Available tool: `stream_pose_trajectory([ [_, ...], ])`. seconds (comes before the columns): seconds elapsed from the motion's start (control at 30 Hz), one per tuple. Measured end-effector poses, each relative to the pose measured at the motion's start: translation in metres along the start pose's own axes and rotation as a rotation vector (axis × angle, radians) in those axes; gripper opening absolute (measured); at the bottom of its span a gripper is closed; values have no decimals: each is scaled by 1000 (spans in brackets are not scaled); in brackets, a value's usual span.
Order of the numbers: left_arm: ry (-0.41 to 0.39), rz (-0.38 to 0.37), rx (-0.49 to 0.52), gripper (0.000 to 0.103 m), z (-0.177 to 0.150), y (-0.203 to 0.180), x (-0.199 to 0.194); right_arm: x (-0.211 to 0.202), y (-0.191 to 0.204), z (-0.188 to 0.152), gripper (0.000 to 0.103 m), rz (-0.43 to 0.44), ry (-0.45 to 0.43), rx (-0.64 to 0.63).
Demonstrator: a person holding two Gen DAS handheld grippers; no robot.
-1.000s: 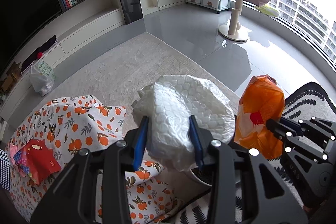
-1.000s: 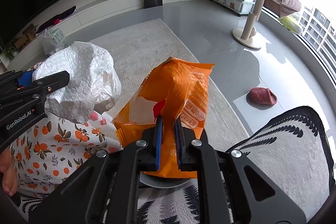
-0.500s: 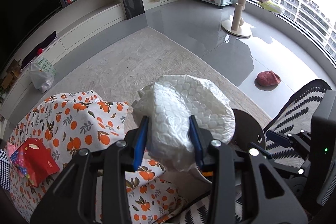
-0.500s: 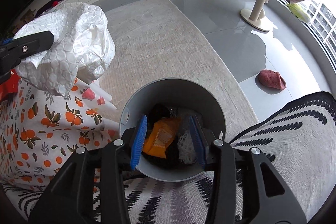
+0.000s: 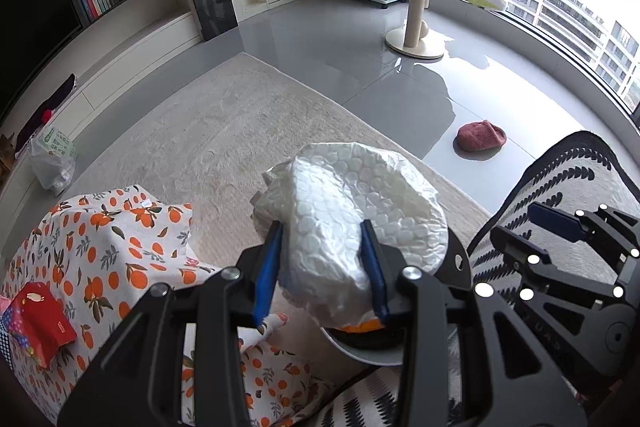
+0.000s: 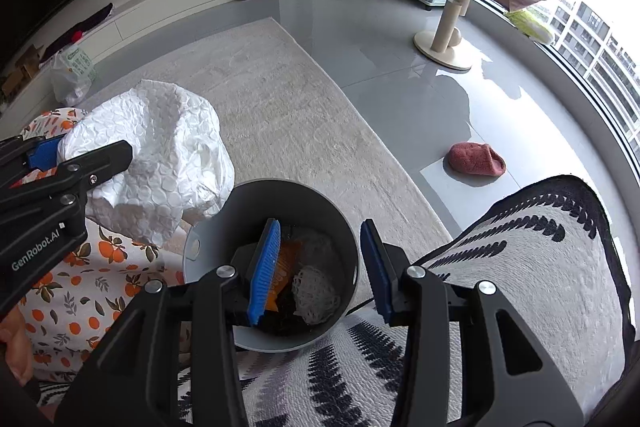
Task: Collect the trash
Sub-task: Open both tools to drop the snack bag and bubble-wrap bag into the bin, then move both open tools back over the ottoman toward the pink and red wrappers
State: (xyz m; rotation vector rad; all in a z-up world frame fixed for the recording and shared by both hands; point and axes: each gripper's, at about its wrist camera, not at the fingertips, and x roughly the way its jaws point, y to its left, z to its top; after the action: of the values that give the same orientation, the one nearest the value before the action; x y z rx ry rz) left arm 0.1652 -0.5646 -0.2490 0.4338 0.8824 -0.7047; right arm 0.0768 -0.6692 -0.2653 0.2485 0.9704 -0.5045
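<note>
Beige rug on glossy grey floor, left jaws clamping bubble wrap, right jaws parted, just opened, above bin.

Below your right gripper sits the bin, with a snack packet and netting inside. Left of it, your left gripper holds the bubble wrap at the bin's edge. A slipper lies far beyond, rightward.

"GenRobot.AI" stands in white on the left tongs black body.
</note>
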Motion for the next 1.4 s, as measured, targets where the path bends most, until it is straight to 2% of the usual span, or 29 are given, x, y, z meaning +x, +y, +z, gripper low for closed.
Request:
stream_pose_trajectory([
  [0.07,21,-28,42,43,1,-9,6,-5,-6,2,40,-22,-14,3],
  [0.13,46,-60,88,51,-1,-19,12,-8,-10,4,40,-39,-26,8],
  [0.2,63,-58,126,56,-6,-29,17,-10,-12,6,40,-40,-31,20],
  [0.33,80,-58,186,57,-18,-39,19,-12,-15,6,40,-38,-39,25],
  [0.43,65,-41,199,57,-22,-37,11,-13,-13,6,40,-33,-40,17],
  [0.57,25,-15,162,66,-20,-23,-5,-19,-6,9,40,-16,-49,13],
  [0.93,-27,32,79,66,-31,16,-51,-60,38,27,40,25,-116,-57],
  [1.17,-57,118,-6,66,-54,69,-89,-88,94,34,41,83,-154,-139],
  [1.4,-65,234,-116,66,-90,145,-130,-111,177,35,40,175,-183,-245],
])
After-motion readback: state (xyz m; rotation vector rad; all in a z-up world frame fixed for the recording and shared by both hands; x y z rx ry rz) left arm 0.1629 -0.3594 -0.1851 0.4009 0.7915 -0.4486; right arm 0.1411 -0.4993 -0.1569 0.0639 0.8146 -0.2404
